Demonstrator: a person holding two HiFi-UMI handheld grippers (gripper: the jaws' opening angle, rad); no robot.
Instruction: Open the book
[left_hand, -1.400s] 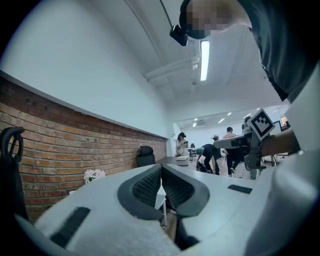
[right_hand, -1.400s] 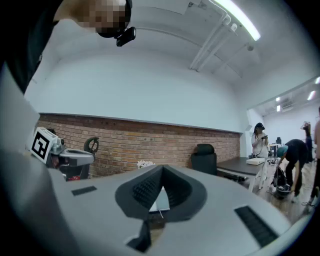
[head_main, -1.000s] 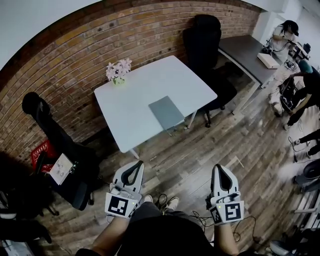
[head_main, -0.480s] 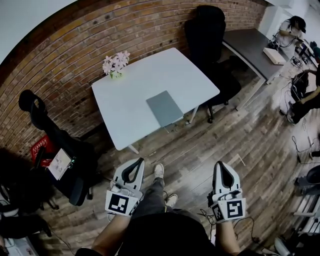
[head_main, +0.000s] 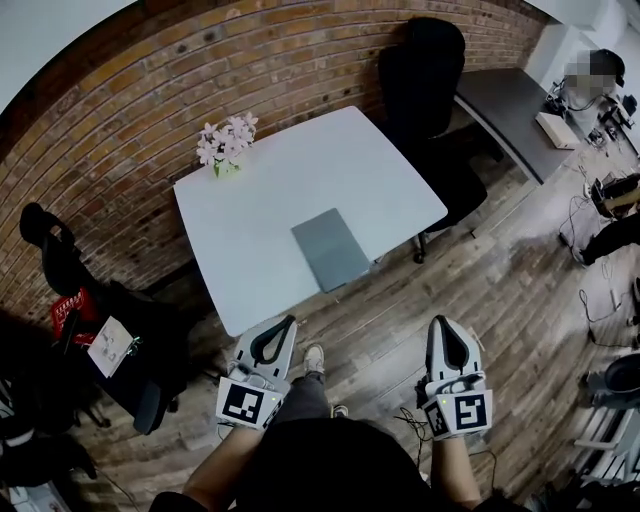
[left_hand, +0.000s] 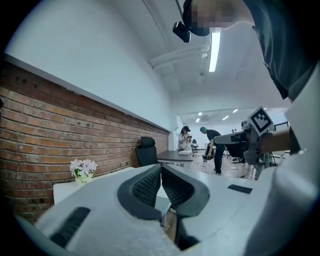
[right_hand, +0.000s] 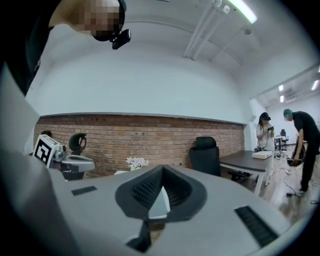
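The left gripper (head_main: 286, 324) and right gripper (head_main: 441, 323) (both closed, empty) now stand nearer the table (head_main: 262, 196); the book (head_main: 331, 248) lies shut, unreached.

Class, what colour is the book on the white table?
The book is grey; head view shows it best.

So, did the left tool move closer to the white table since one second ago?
Yes. The left tool has come forward toward the white table; its tip now nearly reaches the table's near edge in the head view.
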